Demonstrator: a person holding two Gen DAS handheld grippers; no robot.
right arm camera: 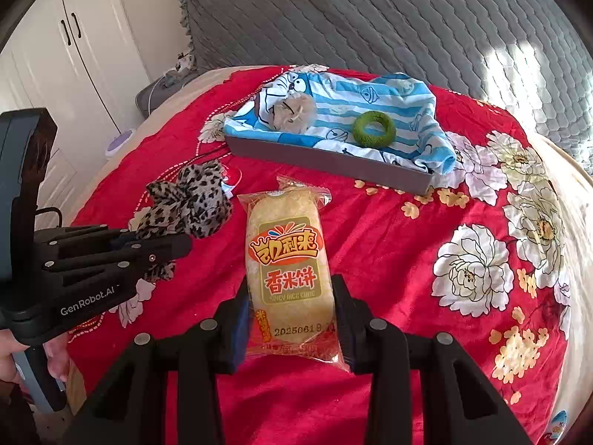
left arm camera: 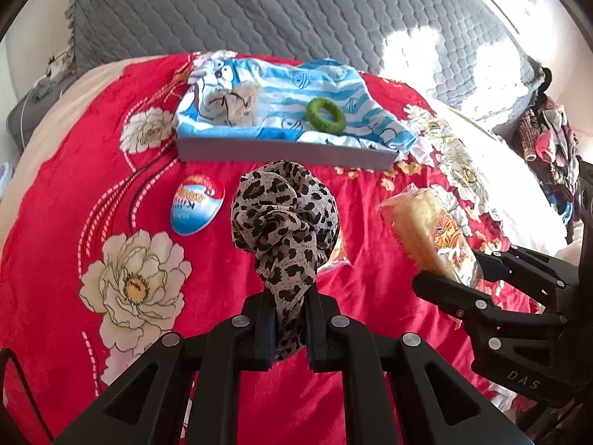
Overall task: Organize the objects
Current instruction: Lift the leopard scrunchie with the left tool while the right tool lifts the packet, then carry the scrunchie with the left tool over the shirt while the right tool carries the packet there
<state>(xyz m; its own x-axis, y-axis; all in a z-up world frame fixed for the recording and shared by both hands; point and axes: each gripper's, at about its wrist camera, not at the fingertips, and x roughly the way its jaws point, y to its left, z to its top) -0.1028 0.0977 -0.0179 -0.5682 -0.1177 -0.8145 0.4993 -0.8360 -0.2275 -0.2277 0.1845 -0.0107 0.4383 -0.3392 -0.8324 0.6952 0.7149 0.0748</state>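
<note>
My left gripper [left arm camera: 290, 293] is shut on a leopard-print scrunchie [left arm camera: 283, 211], which bunches up above the fingers, lifted off the red floral bedspread [left arm camera: 229, 278]. The same scrunchie [right arm camera: 189, 204] and left gripper [right arm camera: 163, 246] show at the left of the right wrist view. My right gripper [right arm camera: 291, 296] is shut on a yellow rice cake packet [right arm camera: 287, 259], held by its lower half; the packet [left arm camera: 430, 233] and right gripper [left arm camera: 452, 278] also appear at the right of the left wrist view. A grey tray [left arm camera: 281, 152] lined with blue striped cloth holds a green ring [left arm camera: 325, 115].
A blue and white oval packet [left arm camera: 196, 205] lies on the bedspread left of the scrunchie. A beige scrunchie [right arm camera: 294, 113] lies in the grey tray [right arm camera: 326, 163] beside the green ring [right arm camera: 373, 128]. A grey quilted headboard [right arm camera: 370, 18] stands behind. A white wardrobe [right arm camera: 74, 55] stands at the left.
</note>
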